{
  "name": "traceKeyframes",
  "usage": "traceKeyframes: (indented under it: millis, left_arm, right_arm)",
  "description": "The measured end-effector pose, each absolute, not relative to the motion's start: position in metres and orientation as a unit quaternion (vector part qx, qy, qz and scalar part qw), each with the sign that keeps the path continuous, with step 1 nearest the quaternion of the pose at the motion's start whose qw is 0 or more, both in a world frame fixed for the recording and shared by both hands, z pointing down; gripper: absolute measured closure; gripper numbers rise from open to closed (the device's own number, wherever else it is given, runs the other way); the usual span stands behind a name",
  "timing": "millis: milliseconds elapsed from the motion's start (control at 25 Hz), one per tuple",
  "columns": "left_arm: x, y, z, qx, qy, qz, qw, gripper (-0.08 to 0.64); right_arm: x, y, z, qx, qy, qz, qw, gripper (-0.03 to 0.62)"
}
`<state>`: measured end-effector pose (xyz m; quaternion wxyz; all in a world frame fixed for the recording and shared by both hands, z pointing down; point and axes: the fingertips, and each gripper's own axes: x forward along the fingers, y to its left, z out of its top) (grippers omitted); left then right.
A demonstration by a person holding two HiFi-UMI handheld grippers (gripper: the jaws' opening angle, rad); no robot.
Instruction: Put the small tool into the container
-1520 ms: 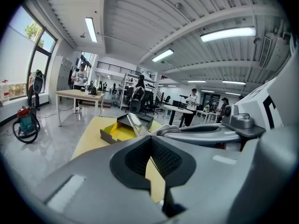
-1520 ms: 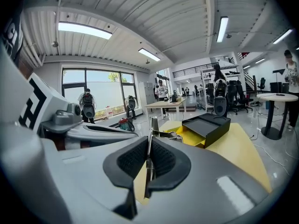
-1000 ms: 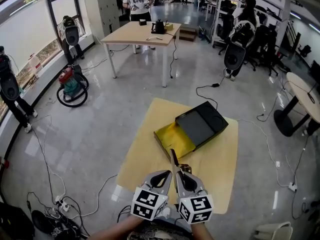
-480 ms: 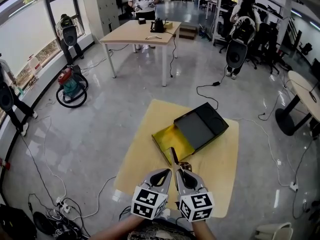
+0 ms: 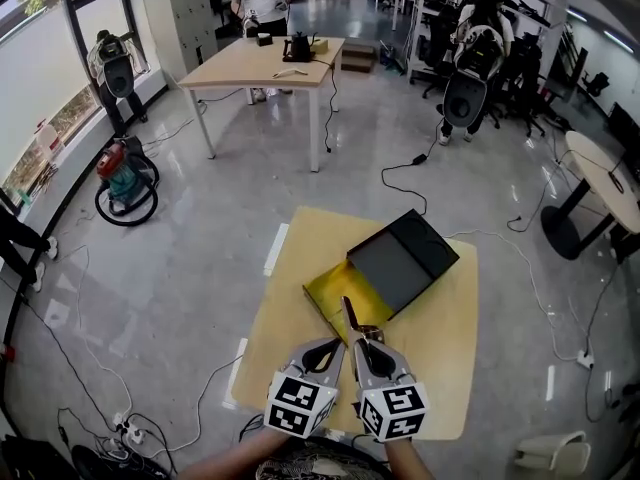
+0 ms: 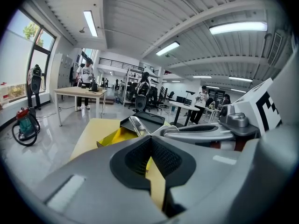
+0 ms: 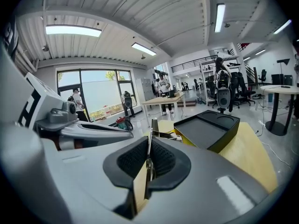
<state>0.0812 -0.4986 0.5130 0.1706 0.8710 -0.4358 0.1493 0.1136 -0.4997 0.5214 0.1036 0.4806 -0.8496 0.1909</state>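
Two ribbed black fingers (image 7: 164, 161) of the right gripper (image 5: 360, 340) clenched a thin, flat metal tool (image 5: 349, 315); the left gripper (image 5: 333, 348) was clenched empty.

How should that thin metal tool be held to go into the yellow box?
Grip its rear end, pinching the flat faces, coming from behind along its length. The tool is a thin strip, edge-on in the right gripper view; the right tongs are shut on it that way, leaving its tip free toward the yellow box.
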Motion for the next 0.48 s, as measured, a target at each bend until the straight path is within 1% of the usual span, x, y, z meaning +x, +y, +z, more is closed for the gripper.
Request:
traceKeyframes:
  millis: [120, 360, 480]
  left_arm:
    - [0.055, -0.553, 0.511, 0.875, -0.427, 0.151, 0.171, 0.549]
    - [0.043, -0.621, 0.522, 0.881, -0.413, 0.157, 0.171, 0.549]
    - [0.019, -0.644, 0.533, 0.883, -0.408, 0.157, 0.171, 0.549]
  right_arm:
    - [0.088, -0.554, 0.521, 0.489, -0.844, 0.192, 0.107, 0.577]
    - [0.079, -0.622, 0.533, 0.501, -0.835, 0.193, 0.115, 0.577]
    - [0.055, -0.645, 0.546, 0.504, -0.833, 0.195, 0.121, 0.577]
